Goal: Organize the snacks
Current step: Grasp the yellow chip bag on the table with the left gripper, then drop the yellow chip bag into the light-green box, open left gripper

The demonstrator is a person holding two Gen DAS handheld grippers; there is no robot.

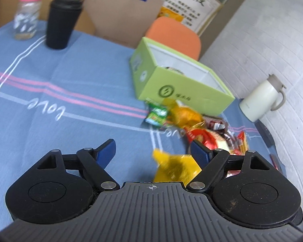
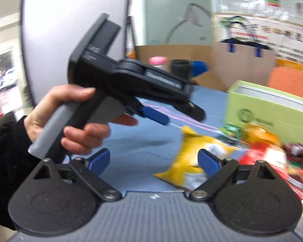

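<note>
Left wrist view: we see the left gripper (image 1: 153, 151) low over the blue-clothed surface (image 1: 70, 76), its fingers (image 1: 106, 150) spread wide with nothing pressed between the pads. A yellow snack packet (image 1: 174, 166) lies just under and ahead of the gap, nearer the right-hand finger; blur keeps us from saying whether it touches that finger. Beyond it, a heap of snacks (image 1: 194, 125) sits on the cloth against the near wall of the open green box (image 1: 183, 84). Something already lies inside the box, but we cannot make out what.

Right wrist view: the right gripper (image 2: 154, 160) also has its fingers (image 2: 100, 159) spread and empty. The yellow packet (image 2: 194, 159) lies on the cloth in front of it, its lower part partly behind the right-hand finger. A hand (image 2: 70, 121) holds the left gripper (image 2: 161, 119) above the surface, to the left of the packet.

Step in hand, as we judge it: approach to the loose yellow packet, before any grasp; most snacks are still outside the box.

Next move calls for: one gripper centred over the packet, fingers lowered to either side of it, closed gently on the crinkly film, then lifted clear of the box wall. Risk: the thin bag may slide on the cloth.
</note>
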